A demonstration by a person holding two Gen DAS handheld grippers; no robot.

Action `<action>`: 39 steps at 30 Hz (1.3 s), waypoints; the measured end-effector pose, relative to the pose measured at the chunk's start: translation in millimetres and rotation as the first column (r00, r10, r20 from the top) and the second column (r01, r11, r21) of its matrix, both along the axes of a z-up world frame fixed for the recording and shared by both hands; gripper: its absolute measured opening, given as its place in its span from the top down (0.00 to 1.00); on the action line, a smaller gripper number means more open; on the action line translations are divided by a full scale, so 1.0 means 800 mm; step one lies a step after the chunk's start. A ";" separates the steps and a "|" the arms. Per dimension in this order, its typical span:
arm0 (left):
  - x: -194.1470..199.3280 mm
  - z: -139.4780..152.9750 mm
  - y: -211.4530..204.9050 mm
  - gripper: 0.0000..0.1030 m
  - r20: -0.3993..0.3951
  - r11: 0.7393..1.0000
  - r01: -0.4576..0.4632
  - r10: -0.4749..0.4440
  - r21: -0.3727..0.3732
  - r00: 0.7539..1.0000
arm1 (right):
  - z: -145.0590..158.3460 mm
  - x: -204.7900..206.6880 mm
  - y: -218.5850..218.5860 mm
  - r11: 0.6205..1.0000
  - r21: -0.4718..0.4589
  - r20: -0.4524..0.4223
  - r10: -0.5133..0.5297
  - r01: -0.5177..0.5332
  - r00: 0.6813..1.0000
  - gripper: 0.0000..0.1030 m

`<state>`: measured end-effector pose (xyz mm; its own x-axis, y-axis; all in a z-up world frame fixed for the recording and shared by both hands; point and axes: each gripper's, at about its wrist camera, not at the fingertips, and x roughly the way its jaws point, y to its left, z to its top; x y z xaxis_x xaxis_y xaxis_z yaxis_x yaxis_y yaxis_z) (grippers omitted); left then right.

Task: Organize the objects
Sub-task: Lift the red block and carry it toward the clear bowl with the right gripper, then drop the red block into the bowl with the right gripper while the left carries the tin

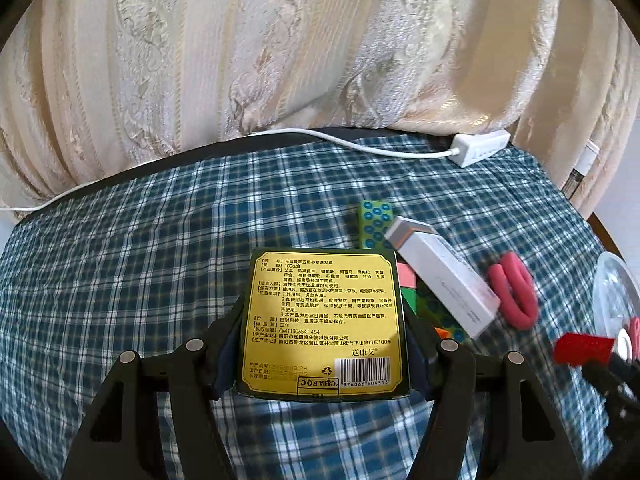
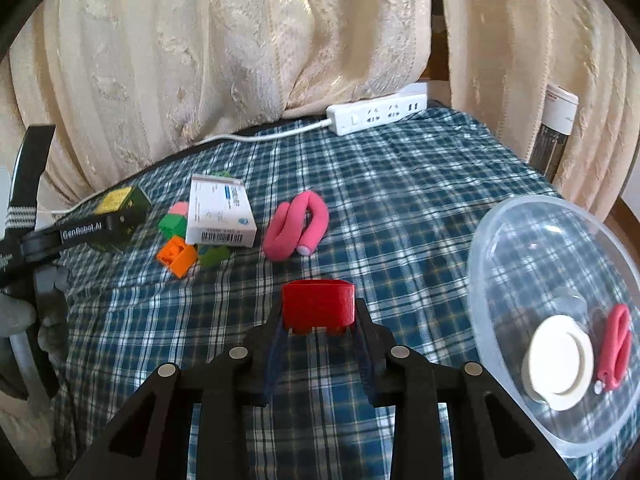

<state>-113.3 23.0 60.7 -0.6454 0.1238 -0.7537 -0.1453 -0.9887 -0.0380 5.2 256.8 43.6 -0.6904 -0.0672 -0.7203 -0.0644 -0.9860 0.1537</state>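
Observation:
My left gripper (image 1: pixel 320 344) is shut on a dark green box with a gold label (image 1: pixel 320 320), held above the plaid cloth; the same box (image 2: pixel 120 206) shows at the left of the right wrist view. My right gripper (image 2: pixel 318 320) is shut on a red block (image 2: pixel 318 304), lifted over the cloth. A white carton (image 2: pixel 220 212) lies tilted on several coloured blocks, among them an orange one (image 2: pixel 178 256) and a green one (image 2: pixel 173 225). A pink foam roller (image 2: pixel 296 230) lies folded beside them. At the right a clear plastic bowl (image 2: pixel 500 248) holds a roll of white tape (image 2: pixel 558 362) and a red clip (image 2: pixel 614 346).
A plaid cloth (image 2: pixel 400 184) covers the table. A white power strip (image 2: pixel 376 114) with its cable lies at the far edge, against cream curtains (image 2: pixel 240 40). A bottle (image 2: pixel 554 128) stands at the far right behind the curtain. The left hand's strap and glove (image 2: pixel 24 216) fill the left edge.

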 end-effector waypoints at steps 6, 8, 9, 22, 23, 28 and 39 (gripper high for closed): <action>0.010 0.004 0.016 0.35 0.002 1.000 0.030 -0.030 0.003 1.000 | 0.019 0.016 0.026 0.998 -0.017 -0.052 -0.058 0.057 0.997 0.68; 0.015 0.004 0.024 0.35 0.003 0.999 0.045 -0.045 0.001 0.999 | 0.024 0.022 0.040 0.996 -0.026 -0.066 -0.088 0.087 0.994 0.68; 0.016 0.005 0.027 0.35 0.004 0.999 0.051 -0.051 0.000 0.999 | 0.026 0.025 0.050 0.994 -0.029 -0.073 -0.112 0.110 0.991 0.68; 0.037 0.008 0.096 0.35 0.016 0.988 0.155 -0.155 -0.021 0.988 | 0.022 0.057 0.165 0.941 -0.043 -0.095 -0.339 0.336 0.936 0.68; 0.038 0.009 0.102 0.35 0.018 0.986 0.163 -0.162 -0.022 0.987 | 0.020 0.057 0.174 0.936 -0.044 -0.092 -0.353 0.350 0.931 0.68; 0.045 0.011 0.133 0.35 0.024 0.979 0.200 -0.199 -0.032 0.980 | 0.009 0.051 0.216 0.915 -0.047 -0.080 -0.404 0.401 0.911 0.68; 0.057 0.014 0.195 0.35 0.037 0.960 0.275 -0.274 -0.045 0.961 | -0.001 0.042 0.263 0.905 -0.032 -0.071 -0.425 0.424 0.902 0.68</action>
